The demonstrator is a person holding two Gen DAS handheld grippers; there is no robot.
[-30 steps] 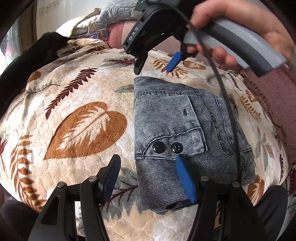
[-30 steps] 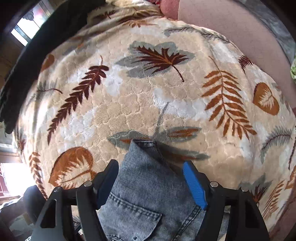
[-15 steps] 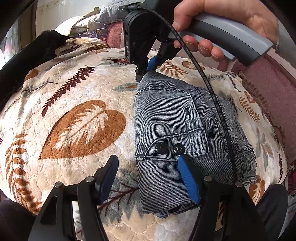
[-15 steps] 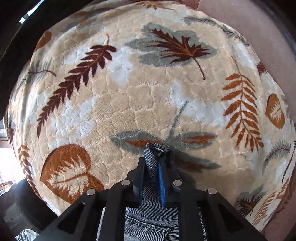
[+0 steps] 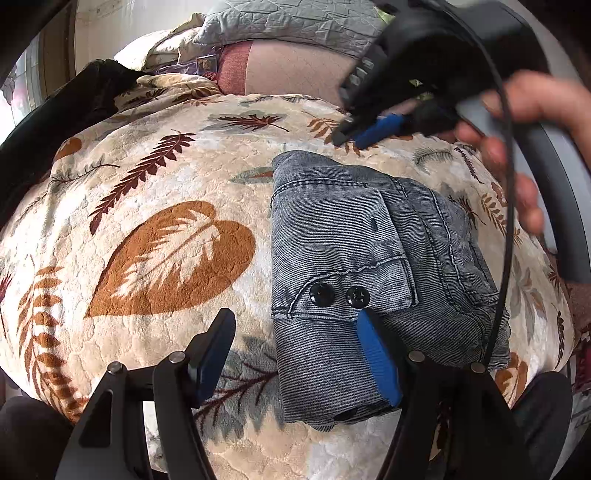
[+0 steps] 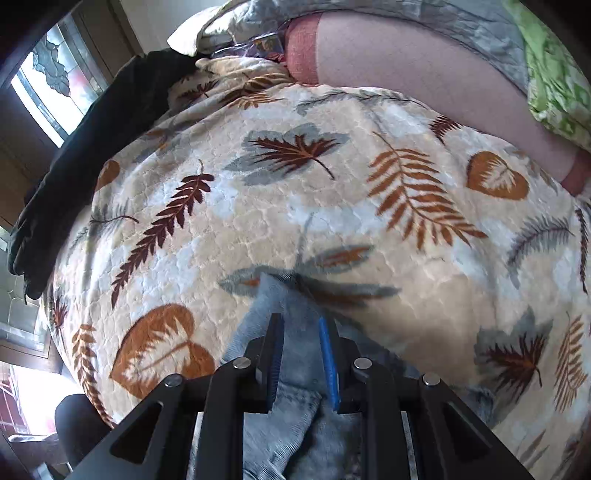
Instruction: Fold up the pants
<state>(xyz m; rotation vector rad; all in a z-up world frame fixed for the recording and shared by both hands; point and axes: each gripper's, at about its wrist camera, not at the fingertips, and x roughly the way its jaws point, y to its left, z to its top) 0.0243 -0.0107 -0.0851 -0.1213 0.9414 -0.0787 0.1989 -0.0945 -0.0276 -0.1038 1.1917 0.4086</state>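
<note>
Pants (image 5: 354, 273): grey-blue denim, folded into a compact stacked rectangle; lies centre to right of centre in the left wrist view, on the blanket. A pocket flap with two black buttons (image 5: 338, 295) faces up, in the lower middle of the bundle. In the right wrist view the far corner of the pants (image 6: 275, 306) shows at lower centre, blurred.

Blanket (image 5: 155, 229): plush, cream ground, printed with brown, rust and grey leaves; covers the bed and fills most of both frames.

Left gripper (image 5: 295, 358): bottom edge of the left wrist view. Jaws spread wide and released, gripping nothing; the left one stands over bare blanket, the blue right one overlaps the near end of the pants just below the buttons.

Right gripper (image 5: 351, 136): upper right of the left wrist view, above and just beyond the far edge of the pants, held by the right hand (image 5: 524, 122) on a grey handle; a black cable (image 5: 508, 206) hangs from it down the right side of the frame. In its own view the right gripper (image 6: 301, 352) has jaws parted by a narrow gap, with denim seen between them; whether they touch the cloth cannot be told.

Dark garment (image 6: 92, 147): upper left, along the blanket's edge.

Grey quilt (image 5: 288, 26): top of frame, piled behind the blanket
</note>
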